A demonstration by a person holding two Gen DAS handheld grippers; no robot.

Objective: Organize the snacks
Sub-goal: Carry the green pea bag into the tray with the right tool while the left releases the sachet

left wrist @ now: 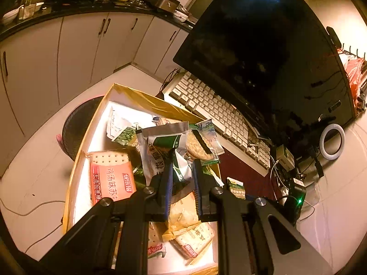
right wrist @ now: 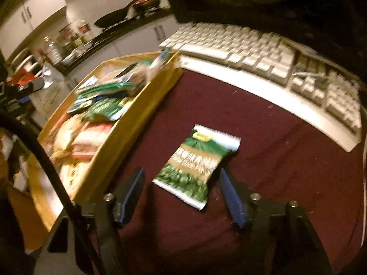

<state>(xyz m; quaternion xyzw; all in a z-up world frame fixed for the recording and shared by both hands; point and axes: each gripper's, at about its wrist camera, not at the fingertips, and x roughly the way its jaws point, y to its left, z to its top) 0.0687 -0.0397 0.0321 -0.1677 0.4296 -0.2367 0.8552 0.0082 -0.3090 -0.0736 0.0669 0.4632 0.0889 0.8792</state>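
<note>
Right tool (right wrist: 182, 178) agape over green packet (right wrist: 197, 165), maroon mat (right wrist: 275, 160)

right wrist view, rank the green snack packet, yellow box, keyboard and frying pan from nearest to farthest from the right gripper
1. green snack packet, on the dark red mat between the open fingers of the right gripper
2. yellow box, to the left
3. keyboard, beyond the mat, upper right
4. frying pan, on the far counter
</note>
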